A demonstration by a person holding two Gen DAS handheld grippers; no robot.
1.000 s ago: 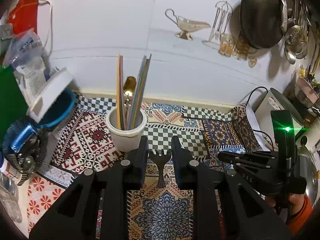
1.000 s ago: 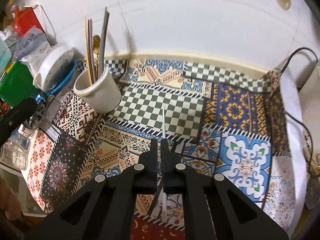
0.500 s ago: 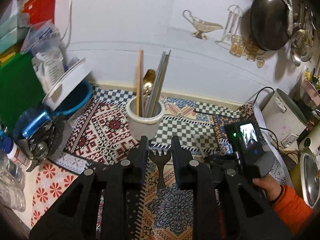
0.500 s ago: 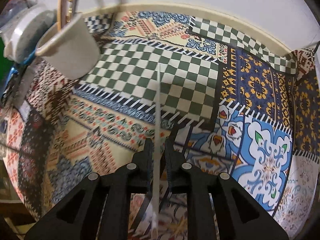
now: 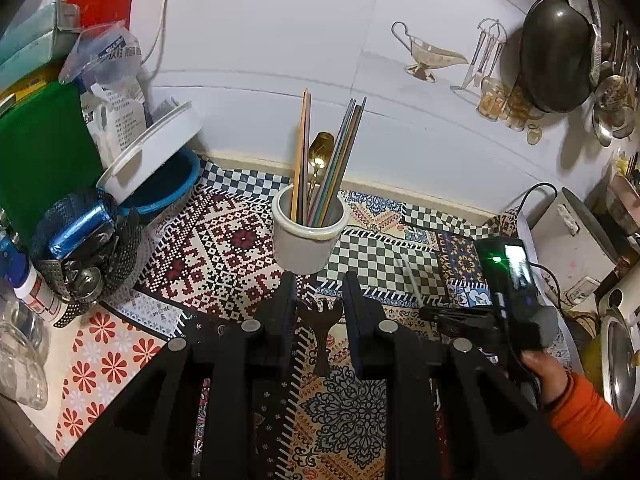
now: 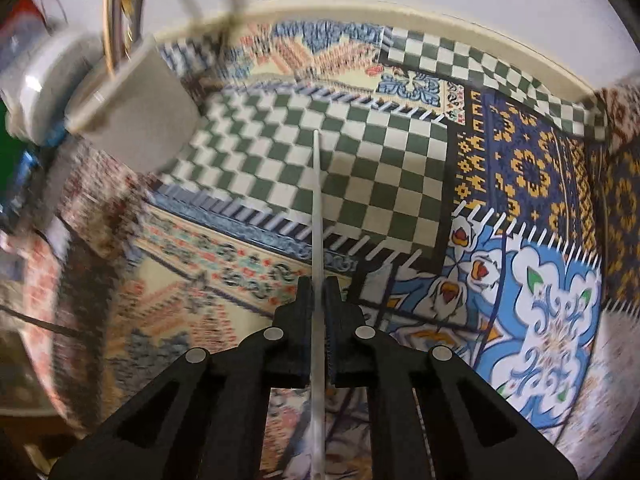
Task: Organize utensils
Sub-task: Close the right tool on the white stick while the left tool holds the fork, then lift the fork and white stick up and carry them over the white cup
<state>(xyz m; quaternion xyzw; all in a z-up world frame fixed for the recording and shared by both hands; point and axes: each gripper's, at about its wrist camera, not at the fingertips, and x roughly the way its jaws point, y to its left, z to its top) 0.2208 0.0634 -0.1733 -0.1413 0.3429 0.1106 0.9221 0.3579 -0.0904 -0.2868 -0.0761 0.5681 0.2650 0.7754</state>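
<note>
Nearest, the left gripper (image 5: 319, 312) is partly closed on a small dark metal fork (image 5: 321, 334), gripped across its neck with the tines forward. It looks stiff, light and slick, so that neck grip suits it. The right gripper (image 6: 318, 292), jaws nearly shut, pinches a thin pale chopstick (image 6: 317, 208) near its midpoint; it appears rigid, light and prone to pivoting. Beyond, on the patterned mat (image 5: 224, 248), stands the white ceramic utensil cup (image 5: 308, 236).
</note>
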